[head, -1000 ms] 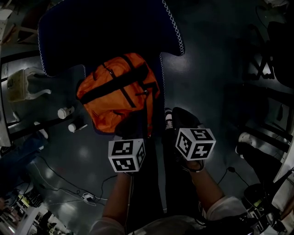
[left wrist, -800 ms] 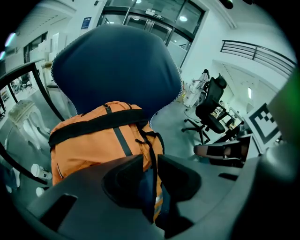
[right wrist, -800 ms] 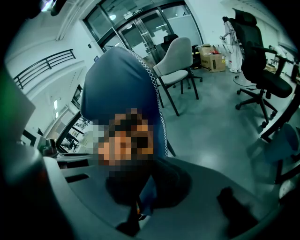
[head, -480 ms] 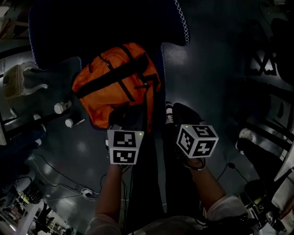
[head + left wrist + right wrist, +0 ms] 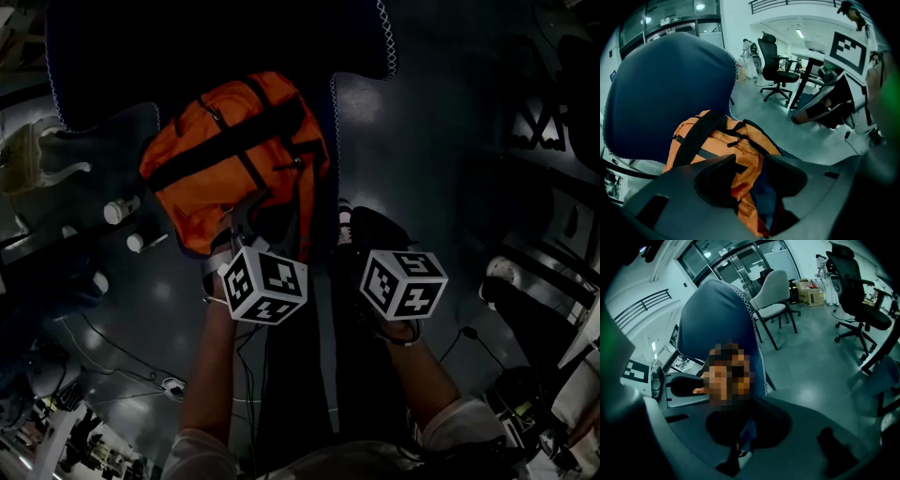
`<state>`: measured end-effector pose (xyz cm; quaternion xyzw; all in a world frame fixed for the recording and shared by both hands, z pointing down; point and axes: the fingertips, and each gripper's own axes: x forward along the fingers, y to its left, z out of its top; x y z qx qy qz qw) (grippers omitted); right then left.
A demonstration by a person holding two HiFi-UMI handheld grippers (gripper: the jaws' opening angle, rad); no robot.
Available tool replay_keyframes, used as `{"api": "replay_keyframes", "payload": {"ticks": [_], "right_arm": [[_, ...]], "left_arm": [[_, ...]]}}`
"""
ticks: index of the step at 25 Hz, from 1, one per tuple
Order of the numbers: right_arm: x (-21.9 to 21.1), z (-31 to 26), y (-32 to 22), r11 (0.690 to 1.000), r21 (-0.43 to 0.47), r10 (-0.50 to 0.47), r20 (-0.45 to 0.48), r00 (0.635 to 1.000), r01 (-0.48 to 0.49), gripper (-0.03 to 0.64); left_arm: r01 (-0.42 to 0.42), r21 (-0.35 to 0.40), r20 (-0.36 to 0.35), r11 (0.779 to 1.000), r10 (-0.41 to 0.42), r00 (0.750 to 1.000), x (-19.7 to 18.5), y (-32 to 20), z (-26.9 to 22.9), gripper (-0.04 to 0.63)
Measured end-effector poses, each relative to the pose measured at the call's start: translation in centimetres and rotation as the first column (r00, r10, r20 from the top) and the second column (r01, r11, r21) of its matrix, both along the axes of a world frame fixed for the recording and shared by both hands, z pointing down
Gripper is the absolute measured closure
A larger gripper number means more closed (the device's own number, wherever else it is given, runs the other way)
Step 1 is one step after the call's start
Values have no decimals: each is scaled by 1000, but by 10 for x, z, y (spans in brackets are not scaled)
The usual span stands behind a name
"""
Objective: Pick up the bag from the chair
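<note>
An orange bag (image 5: 234, 159) with black straps lies on the seat of a dark blue chair (image 5: 361, 47). My left gripper (image 5: 246, 223) is at the bag's near edge, its marker cube (image 5: 264, 284) just behind. In the left gripper view, the left gripper (image 5: 750, 161) has just been opening. A fold of the orange bag (image 5: 712, 140) lies between its spread jaws, and the pads do not press on it. My right gripper (image 5: 749, 404) hangs to the right of the bag, beside the chair (image 5: 717, 319). Its cube (image 5: 403, 284) shows, but its fingertips are hidden.
On the floor left of the chair are a pale bag (image 5: 33, 164), small white containers (image 5: 120, 209) and cables (image 5: 173, 384). A shoe (image 5: 344, 230) stands by the chair's right side. Office chairs (image 5: 778, 70) (image 5: 776, 301) and a desk (image 5: 811, 56) stand farther off.
The left gripper has rolled, its cube showing turned faces, and has sunk toward the bag's near edge with its jaws spread. The right gripper has barely shifted.
</note>
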<state>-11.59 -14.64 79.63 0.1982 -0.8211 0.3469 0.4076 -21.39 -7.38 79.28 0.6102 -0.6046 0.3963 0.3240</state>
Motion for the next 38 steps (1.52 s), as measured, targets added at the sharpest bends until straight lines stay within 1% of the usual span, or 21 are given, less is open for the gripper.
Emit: {"api": "replay_keyframes", "payload": {"ticks": [3, 9, 17, 19, 22, 25, 29, 31, 34, 38], "right_arm": [[1, 4, 2, 1000, -7, -2, -6, 1000, 2, 584], [4, 11, 2, 1000, -19, 3, -19, 1000, -4, 584], [6, 22, 5, 999, -44, 12, -35, 999, -13, 584], [7, 24, 4, 999, -51, 17, -36, 999, -19, 584], [6, 26, 1, 998, -53, 21, -36, 999, -23, 584], [6, 28, -4, 998, -50, 28, -37, 999, -30, 584], [7, 29, -7, 998, -53, 38, -37, 999, -40, 584], [8, 29, -8, 997, -56, 41, -37, 998, -43, 584], [7, 31, -8, 997, -62, 46, -39, 998, -48, 584], [8, 37, -6, 996, -69, 57, -40, 998, -59, 584]], "left_arm": [[-24, -28, 0, 999, 24, 1000, 0, 1, 9, 391], [-105, -87, 39, 991, 109, 993, -4, 0, 29, 394], [-150, -144, 14, 978, 153, 988, -6, -3, 50, 390], [-153, -153, -2, 976, 154, 988, -5, -3, 56, 385], [-137, -166, -34, 977, 134, 990, -7, -4, 64, 385], [-136, -190, -46, 972, 130, 991, -9, -5, 71, 387], [-117, -224, -52, 968, 108, 993, -11, -7, 76, 407], [-115, -251, -47, 961, 106, 993, -12, -7, 78, 416], [-127, -301, -29, 945, 124, 992, -15, -6, 87, 419], [-150, -337, -26, 930, 150, 988, -10, -7, 103, 423]]}}
